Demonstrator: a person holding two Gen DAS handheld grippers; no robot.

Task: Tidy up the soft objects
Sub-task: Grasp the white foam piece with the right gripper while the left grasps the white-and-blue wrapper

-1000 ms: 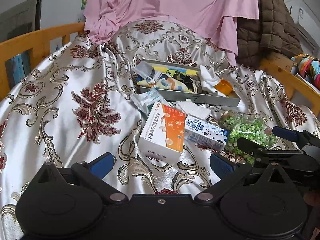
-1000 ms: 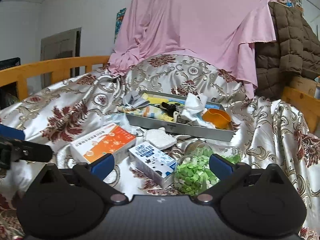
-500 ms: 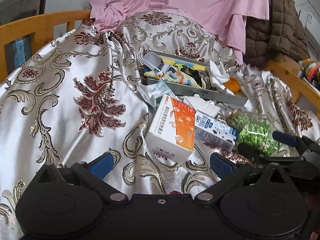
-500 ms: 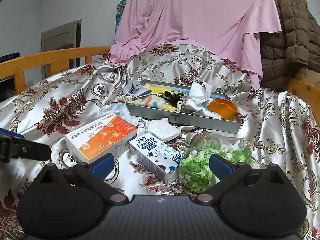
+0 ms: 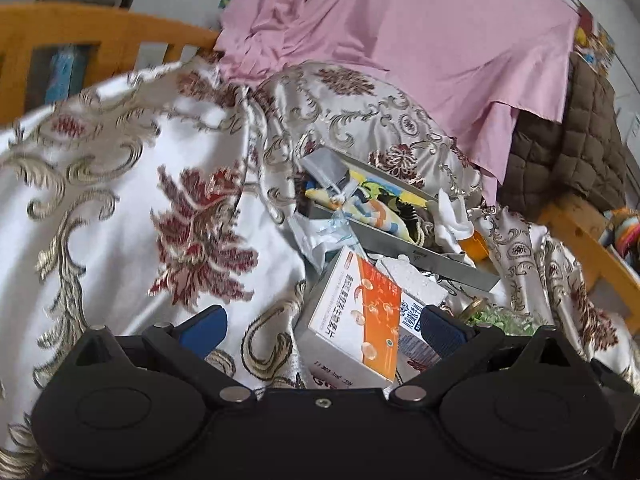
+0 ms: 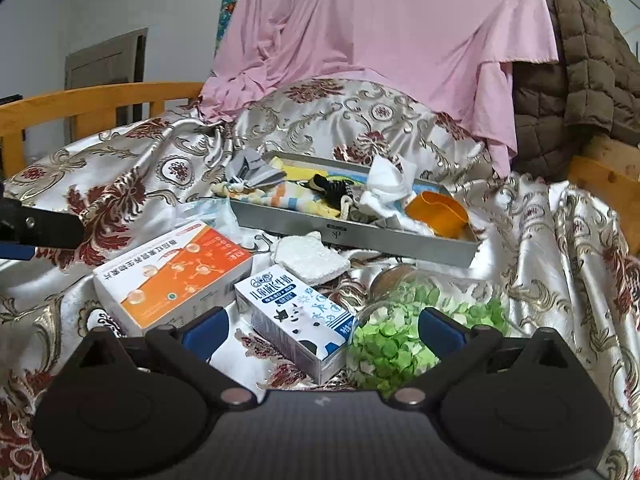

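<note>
Surface: a bed draped in shiny cream satin (image 6: 532, 240) patterned with dark red flowers and gold scrolls, much wrinkled. Orange wooden rails (image 6: 92, 100) run along both sides. Behind, a pink sheet (image 6: 380, 32) hangs over a mound, a brown quilted jacket (image 6: 576, 68) beside it; pale wall and grey door (image 6: 106, 58) at left.

Metal tray (image 6: 360, 234) sits mid-bed, holding soft items: striped cloth (image 6: 276, 194), white crumpled cloth (image 6: 386, 184), grey pouch (image 6: 252, 168), plus an orange cup (image 6: 438, 210). In front lie an orange-and-white box (image 6: 172, 270), a milk carton (image 6: 296, 316), a white sponge (image 6: 308, 256) and a jar of green bits (image 6: 396, 336).

Left gripper (image 5: 322, 326) open, empty, over the orange box. Right gripper (image 6: 322, 326) open, empty, fingers either side of the carton.
</note>
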